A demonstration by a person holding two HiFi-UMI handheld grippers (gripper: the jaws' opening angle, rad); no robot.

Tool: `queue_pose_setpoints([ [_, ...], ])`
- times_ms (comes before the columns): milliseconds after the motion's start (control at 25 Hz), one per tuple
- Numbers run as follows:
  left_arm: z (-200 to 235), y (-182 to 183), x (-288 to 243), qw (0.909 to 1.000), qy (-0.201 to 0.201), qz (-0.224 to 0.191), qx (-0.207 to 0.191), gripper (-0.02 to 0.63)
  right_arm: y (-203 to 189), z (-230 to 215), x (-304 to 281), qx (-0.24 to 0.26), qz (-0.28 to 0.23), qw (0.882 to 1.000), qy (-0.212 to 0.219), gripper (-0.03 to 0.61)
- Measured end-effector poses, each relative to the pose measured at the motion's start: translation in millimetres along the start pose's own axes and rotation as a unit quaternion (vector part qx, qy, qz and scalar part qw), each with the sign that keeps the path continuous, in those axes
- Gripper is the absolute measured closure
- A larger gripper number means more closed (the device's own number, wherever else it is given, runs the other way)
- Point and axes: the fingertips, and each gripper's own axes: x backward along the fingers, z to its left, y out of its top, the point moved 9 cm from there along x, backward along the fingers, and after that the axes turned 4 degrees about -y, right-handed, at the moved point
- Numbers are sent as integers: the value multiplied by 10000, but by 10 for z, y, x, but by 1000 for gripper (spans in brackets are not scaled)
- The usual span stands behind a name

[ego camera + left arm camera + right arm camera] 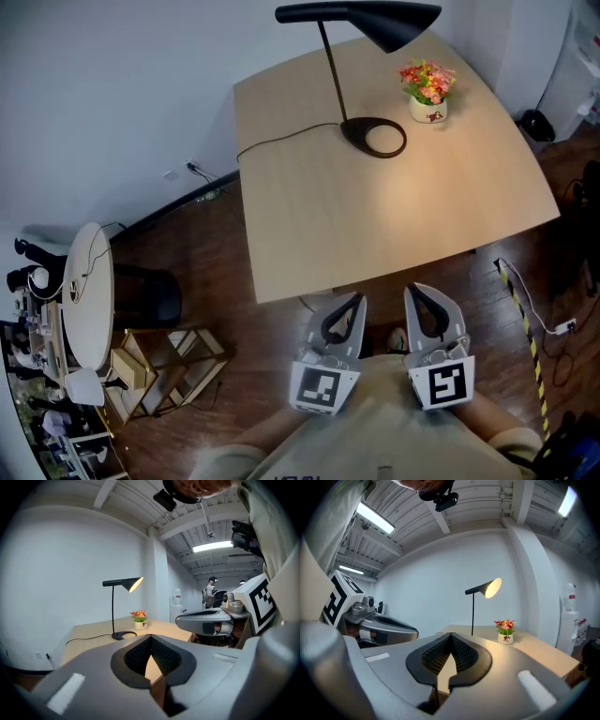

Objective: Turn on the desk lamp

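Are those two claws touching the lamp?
Apart. The head view shows the left gripper and right gripper by the near edge of the table, the lamp at its far end.

One wooden table point(375, 234). On it: one black desk lamp point(375, 21), one flower pot point(428, 94), one lamp cord point(281, 139). Past its near edge, my two grippers: left gripper point(354, 302), right gripper point(419, 292). Left of it: one round white table point(89, 291).
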Motion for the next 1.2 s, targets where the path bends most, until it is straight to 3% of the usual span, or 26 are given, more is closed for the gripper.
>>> queue_pose_setpoints([
  [120,-56,-70,89,9995,252,186,22,615,-92,17,34,-69,71,9997,230,580],
  [280,-69,-99,160,9989,438,121,74,615,-83,27,95,2,-10,9997,241,580],
  [520,18,-103,197,9995,288,-70,83,615,-15,77,129,189,-58,9998,-8,580],
  [760,203,-187,329,9997,90,-108,203,615,-9,385,80,352,107,9993,33,581],
  [1200,362,-265,439,9991,-305,-172,249,615,-10,651,71,343,170,9990,-236,581],
])
